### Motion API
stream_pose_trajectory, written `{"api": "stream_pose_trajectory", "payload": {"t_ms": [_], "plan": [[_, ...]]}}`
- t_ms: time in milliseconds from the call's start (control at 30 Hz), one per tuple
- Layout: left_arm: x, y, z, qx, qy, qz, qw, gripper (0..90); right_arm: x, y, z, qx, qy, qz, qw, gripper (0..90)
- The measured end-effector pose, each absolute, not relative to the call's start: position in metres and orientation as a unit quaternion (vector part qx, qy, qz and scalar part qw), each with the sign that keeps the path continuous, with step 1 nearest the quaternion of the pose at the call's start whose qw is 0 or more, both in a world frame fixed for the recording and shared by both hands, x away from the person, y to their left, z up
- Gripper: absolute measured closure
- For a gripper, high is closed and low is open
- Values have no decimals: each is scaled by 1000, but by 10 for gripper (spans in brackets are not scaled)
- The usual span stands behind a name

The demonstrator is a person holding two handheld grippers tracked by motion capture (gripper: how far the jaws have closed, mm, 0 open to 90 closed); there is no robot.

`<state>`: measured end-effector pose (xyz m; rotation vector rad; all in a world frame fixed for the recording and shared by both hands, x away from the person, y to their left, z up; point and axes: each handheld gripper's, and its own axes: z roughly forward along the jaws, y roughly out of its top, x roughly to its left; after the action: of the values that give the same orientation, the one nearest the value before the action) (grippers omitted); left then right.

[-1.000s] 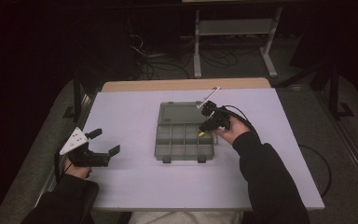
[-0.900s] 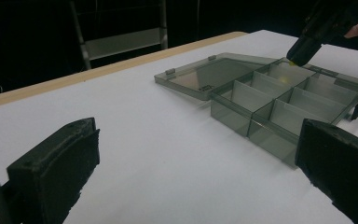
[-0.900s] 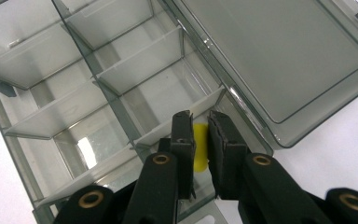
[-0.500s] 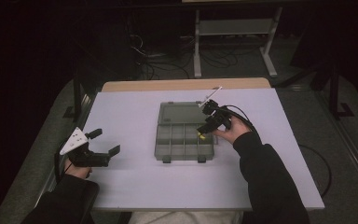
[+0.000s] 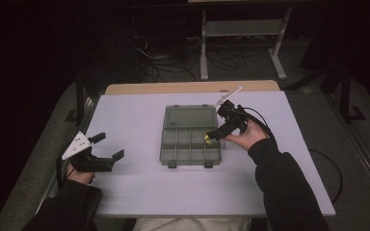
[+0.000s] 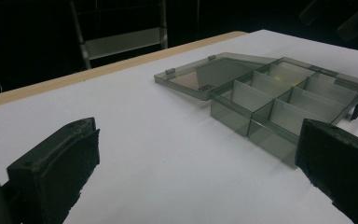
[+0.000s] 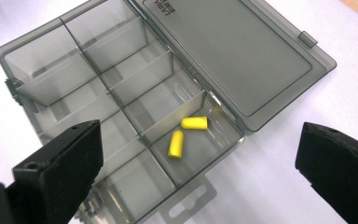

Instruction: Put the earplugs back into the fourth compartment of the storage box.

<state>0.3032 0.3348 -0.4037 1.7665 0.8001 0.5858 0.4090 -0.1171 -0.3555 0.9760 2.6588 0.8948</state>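
A smoky grey compartment box (image 5: 183,149) lies mid-table with its lid (image 5: 190,117) folded open behind it. Two yellow earplugs (image 7: 194,123) (image 7: 175,143) lie loose in one end compartment; they show as a yellow speck (image 5: 207,138) from above. My right gripper (image 5: 220,124) hovers over that right end of the box (image 7: 51,70). Its jaws have just been opening and now stand open (image 7: 198,135), with nothing pressed between them. At the table's left, my left gripper (image 5: 109,146) rests low and open (image 6: 200,133), facing the box (image 6: 279,102) from a distance.
The white table top (image 5: 139,192) has a wooden strip (image 5: 173,87) along its far edge. Beyond it stand a metal rack (image 5: 241,29) and floor cables in the dark. The right gripper's cable (image 5: 262,120) loops behind the hand.
The right gripper has lifted slightly above the box's right end and its jaws have spread apart. The left gripper has kept still.
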Motion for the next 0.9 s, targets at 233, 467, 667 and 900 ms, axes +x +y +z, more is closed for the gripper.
{"api": "stream_pose_trajectory", "payload": {"t_ms": [233, 467, 667, 900], "plan": [[303, 335, -404, 740, 336, 245, 529, 0, 397, -133, -352, 331, 882, 323, 91, 5], [303, 335, -404, 740, 336, 245, 529, 0, 386, -152, -350, 337, 871, 342, 101, 5], [303, 335, -404, 740, 336, 245, 529, 0, 377, -170, -350, 350, 860, 358, 105, 5], [303, 335, -404, 739, 337, 245, 529, 0, 367, -188, -355, 363, 848, 369, 108, 5]]}}
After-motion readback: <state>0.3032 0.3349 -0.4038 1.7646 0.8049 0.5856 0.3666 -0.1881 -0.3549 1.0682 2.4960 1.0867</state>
